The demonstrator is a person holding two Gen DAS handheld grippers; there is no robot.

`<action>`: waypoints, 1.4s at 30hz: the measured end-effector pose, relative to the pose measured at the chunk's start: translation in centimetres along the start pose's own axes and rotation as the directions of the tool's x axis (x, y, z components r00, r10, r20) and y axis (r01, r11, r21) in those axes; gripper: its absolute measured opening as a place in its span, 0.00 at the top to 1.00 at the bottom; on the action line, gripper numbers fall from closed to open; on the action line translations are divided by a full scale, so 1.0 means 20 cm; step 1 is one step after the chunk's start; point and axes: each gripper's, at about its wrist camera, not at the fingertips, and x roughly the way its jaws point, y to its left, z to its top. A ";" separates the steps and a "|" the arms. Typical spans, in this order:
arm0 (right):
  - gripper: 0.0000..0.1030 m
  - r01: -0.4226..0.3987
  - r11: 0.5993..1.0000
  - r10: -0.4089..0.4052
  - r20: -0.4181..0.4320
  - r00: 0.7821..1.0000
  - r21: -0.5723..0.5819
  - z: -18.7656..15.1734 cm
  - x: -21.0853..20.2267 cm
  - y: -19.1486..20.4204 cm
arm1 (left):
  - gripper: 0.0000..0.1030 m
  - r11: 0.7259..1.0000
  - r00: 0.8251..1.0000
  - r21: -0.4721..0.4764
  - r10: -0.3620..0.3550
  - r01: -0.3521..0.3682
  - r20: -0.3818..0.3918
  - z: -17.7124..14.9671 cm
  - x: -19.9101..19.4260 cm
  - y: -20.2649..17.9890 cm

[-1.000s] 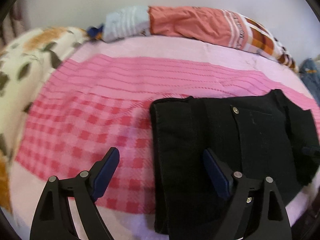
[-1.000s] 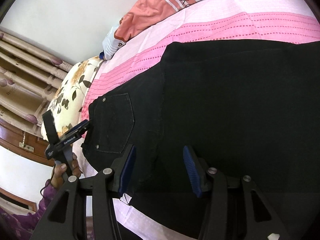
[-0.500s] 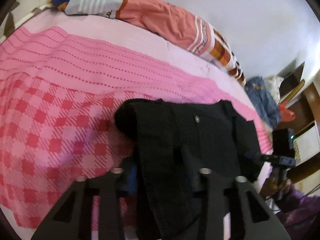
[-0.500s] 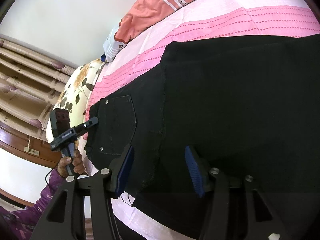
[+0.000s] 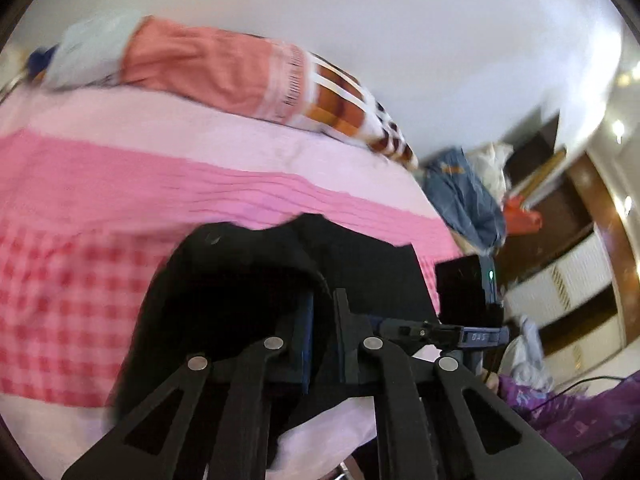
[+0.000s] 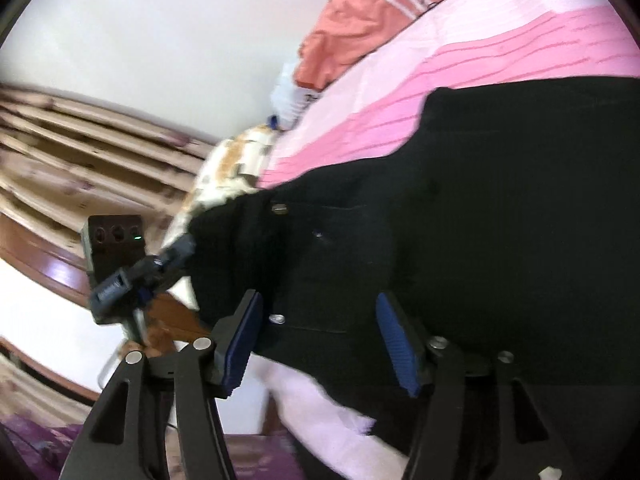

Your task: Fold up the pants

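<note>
Bright, even indoor light; ceiling spotlights [image 5: 618,128] glaring at upper right of left tool. Heavy motion blur throughout; strong fisheye bending and dark vignette at edges. Black pants [image 6: 480,208] underexposed, nearly detailless.

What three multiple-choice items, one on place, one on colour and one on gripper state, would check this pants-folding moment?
1. Where do the black pants lie?
A. on the pink bedspread
B. on a chair
C. on the floor

2. What colour are the pads on the right gripper?
A. red
B. blue
C. white

3. How does the left gripper stand?
A. wide open above the bed
B. out of sight
C. shut on a fold of the pants

Answers:
1. A, pink cloth shows around the pants.
2. B, both finger pads are blue.
3. C, black cloth is pinched between its closed fingers.
</note>
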 end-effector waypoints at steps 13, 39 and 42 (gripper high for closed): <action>0.27 0.003 1.000 -0.004 -0.054 0.999 -0.005 -0.03 0.03 0.04 | 0.47 0.942 0.963 -0.224 0.266 -0.250 0.045 -0.04 -0.23 0.51; 0.27 0.024 0.998 -0.032 -0.147 0.989 -0.056 -0.09 0.32 0.17 | 0.54 0.984 0.983 -0.132 -0.139 0.123 -0.118 -0.17 0.04 0.41; 0.27 0.003 0.995 -0.017 -0.146 0.989 -0.095 -0.10 0.33 0.22 | 0.56 0.984 0.980 -0.097 -0.163 0.152 -0.113 -0.15 0.03 0.27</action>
